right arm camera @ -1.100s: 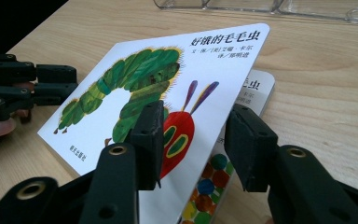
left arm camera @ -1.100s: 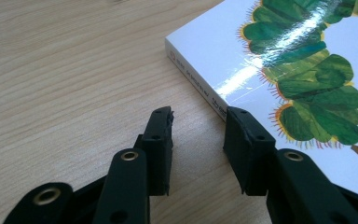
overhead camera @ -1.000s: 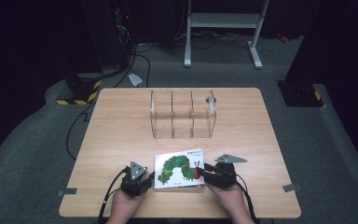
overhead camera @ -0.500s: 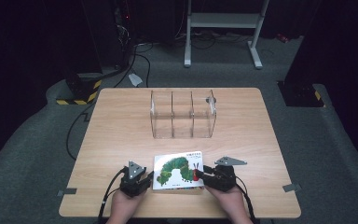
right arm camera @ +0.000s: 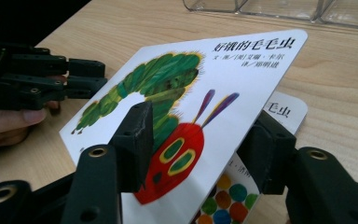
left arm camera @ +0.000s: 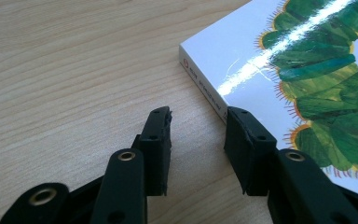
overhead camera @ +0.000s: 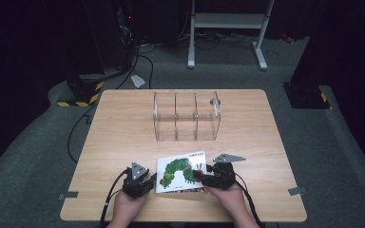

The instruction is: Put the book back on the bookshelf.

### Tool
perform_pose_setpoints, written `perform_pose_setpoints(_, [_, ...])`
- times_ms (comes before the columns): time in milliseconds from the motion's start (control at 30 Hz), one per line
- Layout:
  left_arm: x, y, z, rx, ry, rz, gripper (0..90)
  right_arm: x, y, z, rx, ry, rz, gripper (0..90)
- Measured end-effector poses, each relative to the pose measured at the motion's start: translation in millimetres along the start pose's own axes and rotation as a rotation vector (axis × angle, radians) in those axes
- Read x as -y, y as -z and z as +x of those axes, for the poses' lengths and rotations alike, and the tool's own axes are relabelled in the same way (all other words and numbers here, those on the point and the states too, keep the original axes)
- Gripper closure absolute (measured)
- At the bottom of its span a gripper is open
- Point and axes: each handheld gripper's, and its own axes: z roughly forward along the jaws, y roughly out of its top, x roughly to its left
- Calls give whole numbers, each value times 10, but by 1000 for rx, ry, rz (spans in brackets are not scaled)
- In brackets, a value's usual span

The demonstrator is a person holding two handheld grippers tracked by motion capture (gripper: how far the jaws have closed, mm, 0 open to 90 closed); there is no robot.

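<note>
A picture book (overhead camera: 180, 172) with a green caterpillar on its white cover lies near the table's front edge. My left gripper (overhead camera: 151, 180) is at the book's left side, by the spine. In the left gripper view its jaws (left arm camera: 198, 126) stand apart with bare table between them, and the right jaw is against the book (left arm camera: 307, 60) at its spine. My right gripper (overhead camera: 198, 175) is at the book's right side. Its jaws (right arm camera: 200, 119) have just been opening. The raised front cover (right arm camera: 177, 74) runs between them, one jaw above it and one below, over the inner page (right arm camera: 286, 109).
A clear acrylic organizer (overhead camera: 186, 116) with three compartments stands at the middle of the wooden table (overhead camera: 123, 133). Black cables trail off the table's front left. A white metal stand (overhead camera: 228, 21) and dark equipment sit on the floor behind.
The right gripper has shifted slightly at the book's right edge. The left gripper and the book have stayed where they were.
</note>
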Motion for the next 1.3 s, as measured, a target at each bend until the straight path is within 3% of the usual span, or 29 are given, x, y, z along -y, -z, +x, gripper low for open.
perform_pose_setpoints(233, [4, 1, -1, 0, -2, -2, 604, -62, -6, -23, 6, 0, -5, 481])
perform_pose_setpoints(433, [5, 1, -5, 1, 1, -3, 598, -54, 42, -38, 5, 4, -15, 592])
perform_pose_setpoints(567, [4, 1, -4, 7, 6, -2, 585, -42, 103, -16, 6, 38, -27, 668])
perform_pose_setpoints(800, [7, 17, 33, 18, 26, -5, 550, 38, 160, 20, 4, 72, -70, 713])
perform_pose_setpoints(900, [4, 56, 75, 30, 68, -32, 515, 97, 195, 65, 20, 109, -96, 720])
perform_pose_setpoints(967, [-1, 68, 91, 30, 64, -35, 499, 120, 213, 89, 24, 127, -112, 723])
perform_pose_setpoints(1067, [-20, 110, 126, 56, 109, -75, 476, 141, 232, 111, 28, 160, -135, 728])
perform_pose_setpoints(1300, [-49, 135, 90, 104, 111, -108, 401, 168, 253, 145, 34, 198, -163, 739])
